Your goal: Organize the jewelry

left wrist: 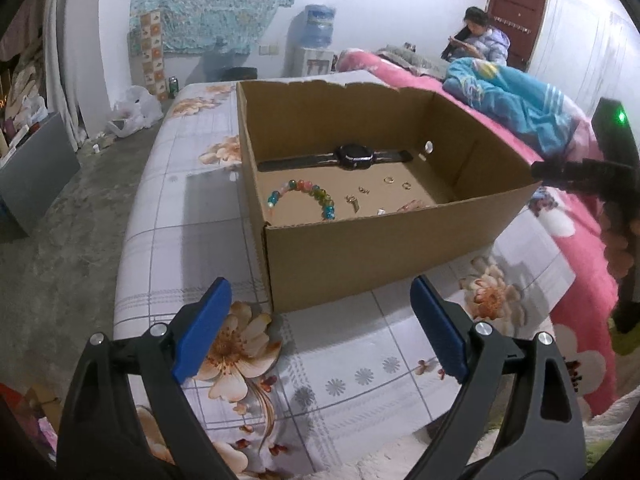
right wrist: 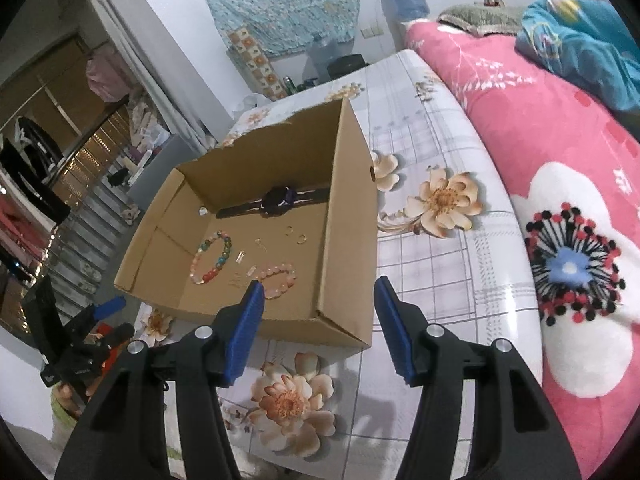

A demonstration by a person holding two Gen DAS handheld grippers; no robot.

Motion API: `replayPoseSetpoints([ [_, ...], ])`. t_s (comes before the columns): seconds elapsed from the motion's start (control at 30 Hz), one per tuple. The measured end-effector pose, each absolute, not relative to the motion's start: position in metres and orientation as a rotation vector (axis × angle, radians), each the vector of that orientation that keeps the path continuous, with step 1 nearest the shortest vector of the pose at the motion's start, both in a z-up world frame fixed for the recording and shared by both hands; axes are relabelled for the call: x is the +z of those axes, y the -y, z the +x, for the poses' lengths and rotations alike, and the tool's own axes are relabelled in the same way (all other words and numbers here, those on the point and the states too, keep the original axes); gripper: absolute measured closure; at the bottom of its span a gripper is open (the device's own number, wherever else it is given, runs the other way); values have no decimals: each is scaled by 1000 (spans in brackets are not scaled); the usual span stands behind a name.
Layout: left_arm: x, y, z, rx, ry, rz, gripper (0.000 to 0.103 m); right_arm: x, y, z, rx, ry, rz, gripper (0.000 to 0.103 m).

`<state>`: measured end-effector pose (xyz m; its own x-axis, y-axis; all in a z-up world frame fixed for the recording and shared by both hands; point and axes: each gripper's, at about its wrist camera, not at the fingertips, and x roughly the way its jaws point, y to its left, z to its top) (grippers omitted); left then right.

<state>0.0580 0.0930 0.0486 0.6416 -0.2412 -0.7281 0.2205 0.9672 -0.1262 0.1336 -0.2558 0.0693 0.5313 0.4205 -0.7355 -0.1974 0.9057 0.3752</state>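
- Two tools, both with fingers spread and holding nothing: the left tool [left wrist: 320,328] sits low before the near wall of the box [left wrist: 360,256], the right tool [right wrist: 318,328] above the box's near right corner.
- All the jewelry seen lies inside the box, on its floor, which suggests the sorting is well along or done; I cannot tell whether any piece remains outside.
- The watch [left wrist: 354,156] lies flat with its strap stretched along the far wall, probably so the long piece leaves the middle free.
- The colored bracelet [left wrist: 304,196] lies left of centre, curved open; the pink bracelet [right wrist: 278,278] lies near the front wall, close under the right tool, apart from the colored one.
- Between them are small gold pieces: two rings [left wrist: 396,182] toward the far right, and earrings or charms [left wrist: 354,202] nearer the middle. They are too small to name surely. They lie separate, not heaped, likely to keep them from tangling.
- The box stands on a table [left wrist: 192,216] with a flowered cloth, beside a bed with a pink blanket [right wrist: 560,152].
- The right tool, tilted over the front corner, looks best placed for any further reach into the box.
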Motion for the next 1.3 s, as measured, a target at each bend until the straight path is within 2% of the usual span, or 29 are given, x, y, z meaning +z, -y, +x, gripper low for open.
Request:
replayPoseSetpoints([
  [0.5,35,-63,81,-175,-940,-3,16,48,243,158,365,-984,284,47],
  [0.67,35,-58,84,-133,-957,4,15,47,241,159,375,-989,297,59],
  [0.87,37,-58,87,-126,-974,5,15,48,239,158,352,-982,273,65],
  [1.3,40,-57,88,-145,-984,22,15,49,247,151,334,-996,278,66],
])
